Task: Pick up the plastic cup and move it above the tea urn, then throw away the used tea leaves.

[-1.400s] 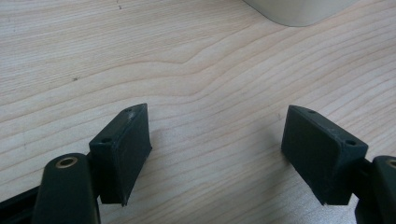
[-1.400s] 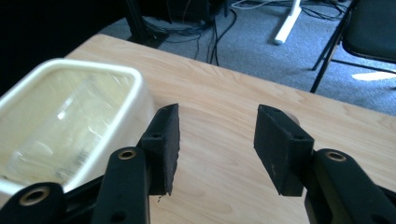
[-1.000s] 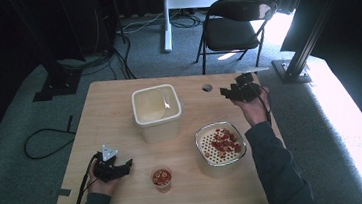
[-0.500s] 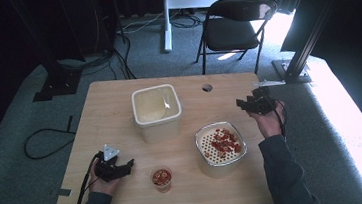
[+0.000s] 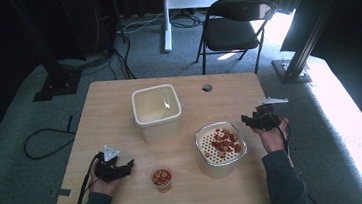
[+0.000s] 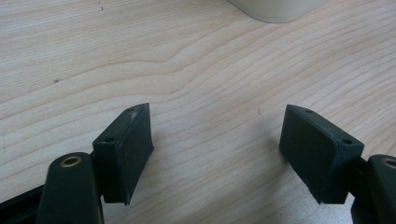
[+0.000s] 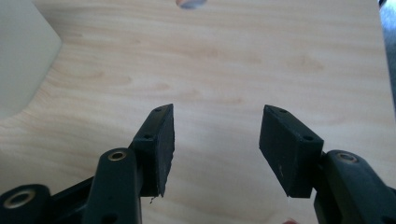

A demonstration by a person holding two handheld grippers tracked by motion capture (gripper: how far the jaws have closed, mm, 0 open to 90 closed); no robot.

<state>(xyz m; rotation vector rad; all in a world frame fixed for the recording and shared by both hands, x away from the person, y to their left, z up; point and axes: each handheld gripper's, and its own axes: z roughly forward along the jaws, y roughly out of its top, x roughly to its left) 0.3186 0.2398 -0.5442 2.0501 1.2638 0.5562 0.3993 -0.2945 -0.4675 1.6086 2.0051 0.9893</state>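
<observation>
Wooden table (image 5: 105,114): left gripper (image 6: 217,144) and right gripper (image 7: 215,144) low at opposite edges, jaws spread, empty; likely parked clear of perforated bowl (image 5: 220,149), tub (image 5: 157,112), cup (image 5: 161,178).

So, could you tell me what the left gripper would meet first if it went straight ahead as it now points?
Probably the bare wooden table, since the open left gripper tilts down at it; skimming flat, it would reach the cream square plastic container.
</observation>
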